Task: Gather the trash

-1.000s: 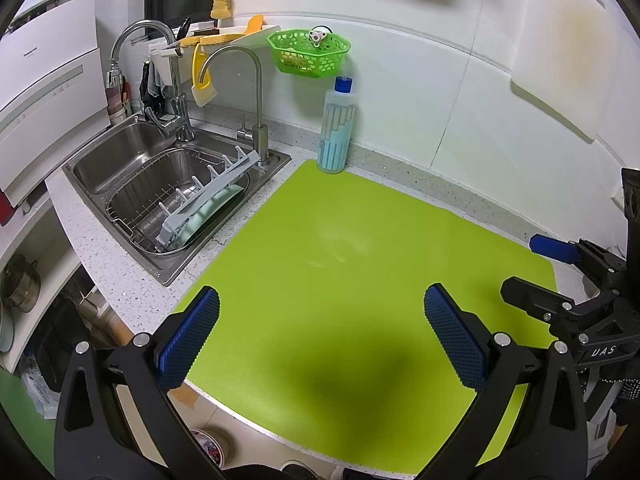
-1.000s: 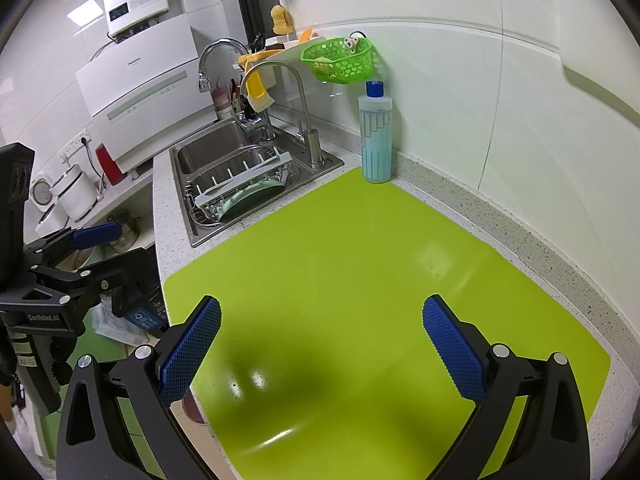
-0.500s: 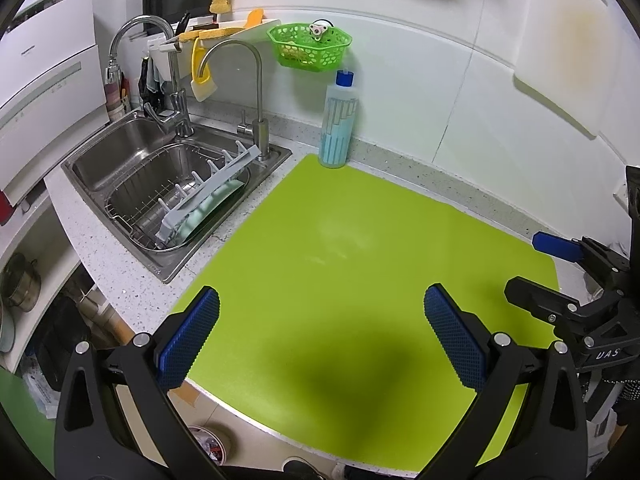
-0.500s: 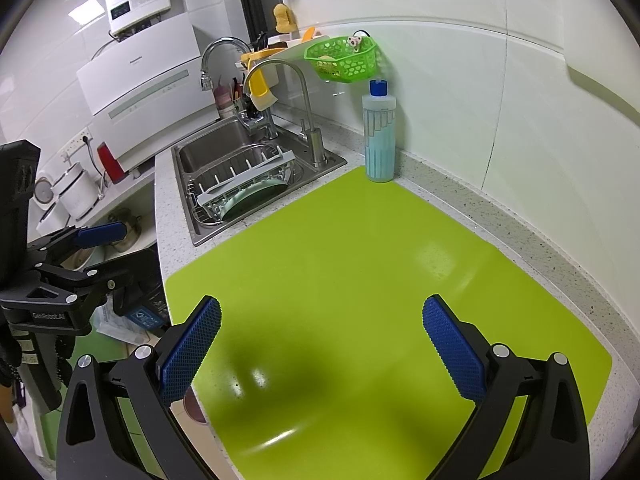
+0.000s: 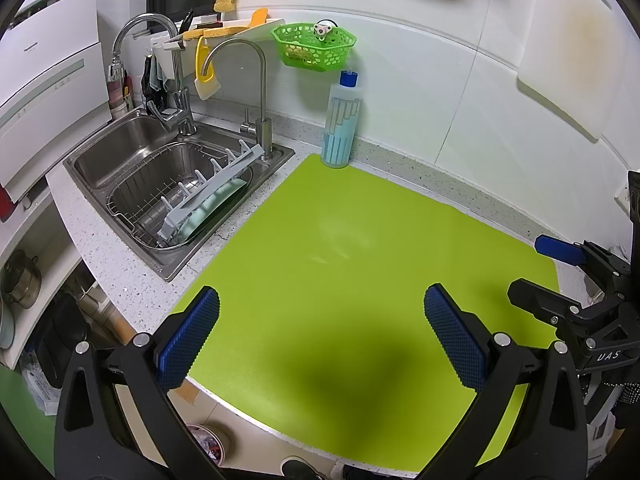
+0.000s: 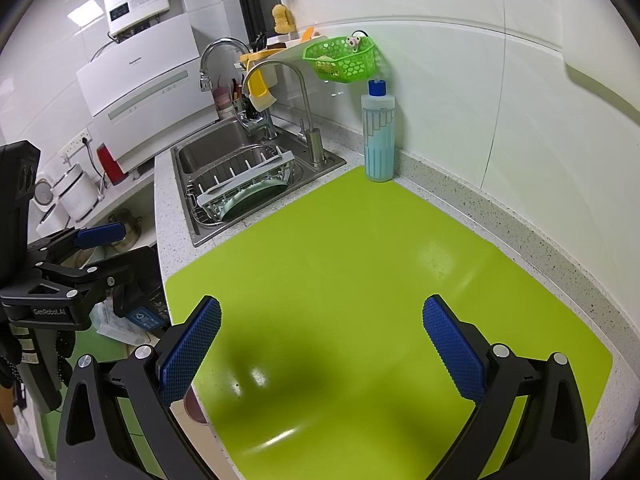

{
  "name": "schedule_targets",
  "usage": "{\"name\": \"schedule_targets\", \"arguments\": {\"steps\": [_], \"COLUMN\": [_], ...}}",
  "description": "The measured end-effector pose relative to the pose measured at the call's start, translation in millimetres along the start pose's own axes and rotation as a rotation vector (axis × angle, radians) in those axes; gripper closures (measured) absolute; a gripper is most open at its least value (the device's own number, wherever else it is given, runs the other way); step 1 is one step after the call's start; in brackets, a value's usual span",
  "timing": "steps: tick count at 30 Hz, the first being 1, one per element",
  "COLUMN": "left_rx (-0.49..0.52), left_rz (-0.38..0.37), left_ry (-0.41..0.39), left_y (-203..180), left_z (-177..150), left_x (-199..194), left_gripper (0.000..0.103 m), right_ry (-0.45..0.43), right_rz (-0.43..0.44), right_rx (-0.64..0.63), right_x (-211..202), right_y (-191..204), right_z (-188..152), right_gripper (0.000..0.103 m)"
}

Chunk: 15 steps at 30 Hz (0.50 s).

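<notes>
The left tongs (image 5: 320, 336) were spread wide above the near edge of the green mat (image 5: 340, 248), holding nothing, and the right tongs (image 6: 322, 338) were likewise spread wide and held nothing over the same mat. No trash could be made out on the mat or on the speckled bench (image 5: 112, 272) around it in either view; the only loose clutter showed off the bench, low at the left of the right wrist view, where some packets or papers (image 6: 128, 320) lay below the bench edge, too small to tell what they were. In the left wrist view the right tongs appeared at the right rim, beside the mat's right edge; in the right wrist view the left tongs appeared at the left, off the bench edge. At the mat's far corner a clear bottle with a blue cap (image 5: 340, 128) stood upright against the white wall, just beside the mat. A green basket (image 5: 314, 46) hung on the wall above it. To the left lay a steel sink (image 5: 168, 184) with a dish rack (image 5: 208, 196) inside and two taps behind. The mat between the fingers of both tongs carried only their shadows.
</notes>
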<state>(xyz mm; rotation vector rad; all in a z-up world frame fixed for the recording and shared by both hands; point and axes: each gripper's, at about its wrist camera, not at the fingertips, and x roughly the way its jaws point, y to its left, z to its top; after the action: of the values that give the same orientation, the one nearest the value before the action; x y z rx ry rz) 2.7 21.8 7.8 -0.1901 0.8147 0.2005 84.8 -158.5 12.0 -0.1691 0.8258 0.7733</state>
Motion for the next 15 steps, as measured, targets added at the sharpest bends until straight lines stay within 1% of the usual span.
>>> {"name": "schedule_targets", "arguments": {"steps": [11,15], "left_rx": [0.006,0.008], "left_rz": [-0.001,-0.018], "left_ry": [-0.004,-0.008], "left_y": [-1.7,-3.0], "left_z": [-1.1,-2.2], "left_x": [-1.3,-2.2], "left_gripper": [0.003,0.003], "right_ry": [0.0,-0.002], "right_rz": [-0.001,0.0], "right_rx": [0.001,0.0], "right_x": [0.1,-0.5], "right_y": [0.1,0.0], "right_z": [-0.4,-0.7], "right_gripper": [0.006,0.006]}}
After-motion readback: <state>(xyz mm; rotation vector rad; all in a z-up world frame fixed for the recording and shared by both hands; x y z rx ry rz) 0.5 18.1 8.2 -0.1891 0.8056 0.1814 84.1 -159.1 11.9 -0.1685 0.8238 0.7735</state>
